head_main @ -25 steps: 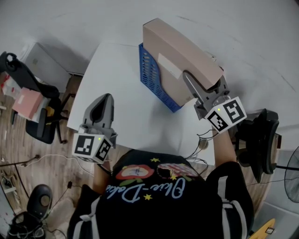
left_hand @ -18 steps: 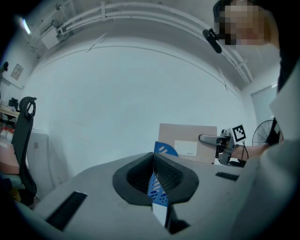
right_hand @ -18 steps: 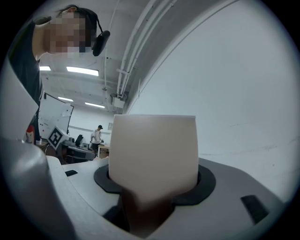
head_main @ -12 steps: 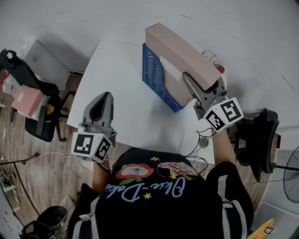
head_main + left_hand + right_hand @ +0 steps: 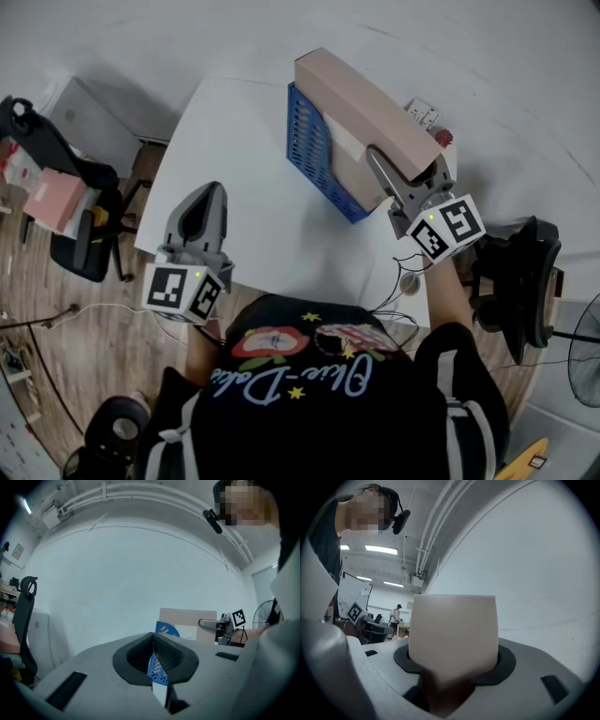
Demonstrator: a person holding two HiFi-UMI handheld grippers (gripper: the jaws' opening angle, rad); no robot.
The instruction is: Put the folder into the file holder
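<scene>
Tabletop (image 5: pixel 236 161), folder (image 5: pixel 367 101) base behind holder (image 5: pixel 309 150)

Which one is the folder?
On the white table, near its far right side, stands a blue plastic file holder full of holes. The thick tan cardboard folder sticks up out of it, plain and solid, the only brown thing there.

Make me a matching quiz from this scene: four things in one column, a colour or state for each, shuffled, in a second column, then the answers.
1. folder
2. file holder
3. left claw
4. table

A. white
B. shut, holding nothing
C. blue mesh
D. tan, gripped by the right claw

Pairs: 1-D, 2-C, 3-B, 4-A
</scene>
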